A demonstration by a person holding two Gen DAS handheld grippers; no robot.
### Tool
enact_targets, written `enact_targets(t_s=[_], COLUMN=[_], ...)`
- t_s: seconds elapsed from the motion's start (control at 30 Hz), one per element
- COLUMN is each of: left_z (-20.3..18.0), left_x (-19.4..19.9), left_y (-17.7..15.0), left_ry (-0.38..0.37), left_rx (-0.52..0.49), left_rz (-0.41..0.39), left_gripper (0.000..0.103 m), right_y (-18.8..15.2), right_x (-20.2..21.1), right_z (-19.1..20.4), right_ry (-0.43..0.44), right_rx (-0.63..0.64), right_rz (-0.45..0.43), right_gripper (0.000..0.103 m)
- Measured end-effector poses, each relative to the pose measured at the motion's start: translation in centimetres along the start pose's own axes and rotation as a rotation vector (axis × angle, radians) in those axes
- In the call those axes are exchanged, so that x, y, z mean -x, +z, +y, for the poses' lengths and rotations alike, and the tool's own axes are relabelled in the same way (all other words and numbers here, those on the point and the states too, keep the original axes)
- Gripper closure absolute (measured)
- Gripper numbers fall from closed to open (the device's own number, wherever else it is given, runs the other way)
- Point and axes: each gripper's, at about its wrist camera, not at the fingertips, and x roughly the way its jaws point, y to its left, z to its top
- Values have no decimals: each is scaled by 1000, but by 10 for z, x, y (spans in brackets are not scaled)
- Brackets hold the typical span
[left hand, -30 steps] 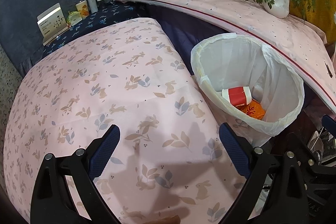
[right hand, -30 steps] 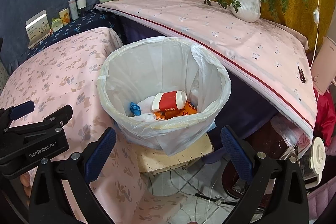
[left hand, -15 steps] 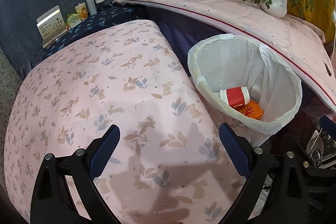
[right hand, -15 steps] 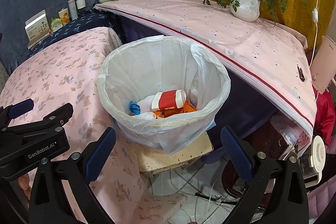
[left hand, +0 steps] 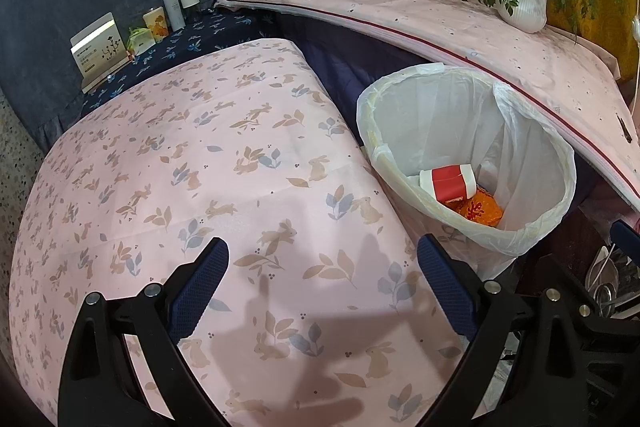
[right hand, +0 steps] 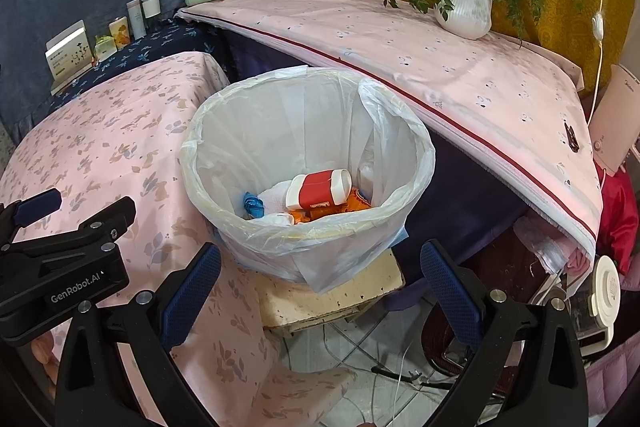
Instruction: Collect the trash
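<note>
Both jaws stand wide apart and empty: the left gripper [left hand: 322,285] hovers over the bare pink tablecloth [left hand: 192,163]; the right gripper [right hand: 320,287] faces the lined bin [right hand: 308,163] at frame centre, where the collected trash [right hand: 318,189] lies; apparently clearing is finished.

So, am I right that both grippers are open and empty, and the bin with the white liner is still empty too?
Not quite: the bin is not empty. The right wrist view shows a red and white bottle, something blue and orange wrappers in it. Both the left gripper and the right gripper are indeed open and empty.
</note>
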Motion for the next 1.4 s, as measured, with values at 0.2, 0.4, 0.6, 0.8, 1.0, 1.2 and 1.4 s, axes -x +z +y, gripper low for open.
enact_targets(t_s=[0.2, 0.4, 0.6, 0.8, 1.0, 1.2, 1.4], left_z=[-1, -2, -4, -5, -5, -6, -7], left_x=[1, 1, 1, 2, 2, 3, 2], left_y=[0, 0, 0, 0, 0, 0, 0], left_ry=[0, 1, 1, 2, 1, 3, 0], left_rx=[-3, -8, -10, -13, -13, -16, -16], left_rz=[-1, -2, -3, -6, -6, -7, -3], left_gripper=[12, 12, 12, 12, 12, 12, 12], right_y=[0, -1, -1, -1, -1, -1, -1], right_x=[0, 0, 0, 0, 0, 0, 0], right_z=[-3, -4, -4, -5, -5, -5, -5], right_ry=[-2, -6, -4, -4, -5, -7, -6], right_rx=[-6, -9, -9, -9, -10, -11, -11], right_rz=[-1, 0, -1, -1, -2, -1, -2], right_gripper=[7, 7, 7, 7, 7, 7, 7])
